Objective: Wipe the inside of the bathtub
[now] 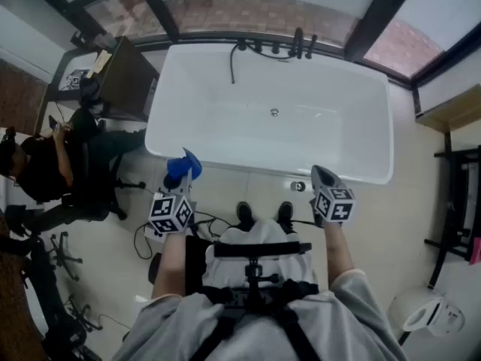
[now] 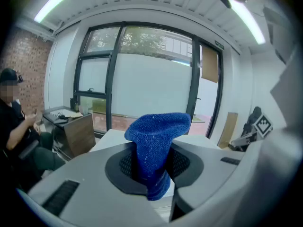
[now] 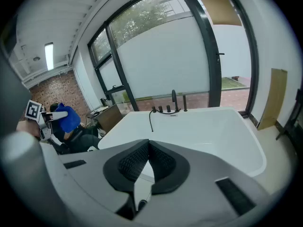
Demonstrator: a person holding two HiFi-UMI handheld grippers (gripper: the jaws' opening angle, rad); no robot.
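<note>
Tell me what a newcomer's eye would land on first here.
The big white bathtub fills the middle of the head view. The bright blue cloth stands out next, pinched in the left hand-held gripper just short of the tub's near rim; the right hand-held gripper is shut on nothing. A seated person is at the far left.

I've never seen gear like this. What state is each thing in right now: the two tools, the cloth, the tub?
Left tool: shut on the cloth.
Right tool: shut, nothing in it.
Cloth: bunched, held up in front of the tub, not touching it.
Tub: empty, no water seen.
Hose: draped over the far rim into the tub.
</note>
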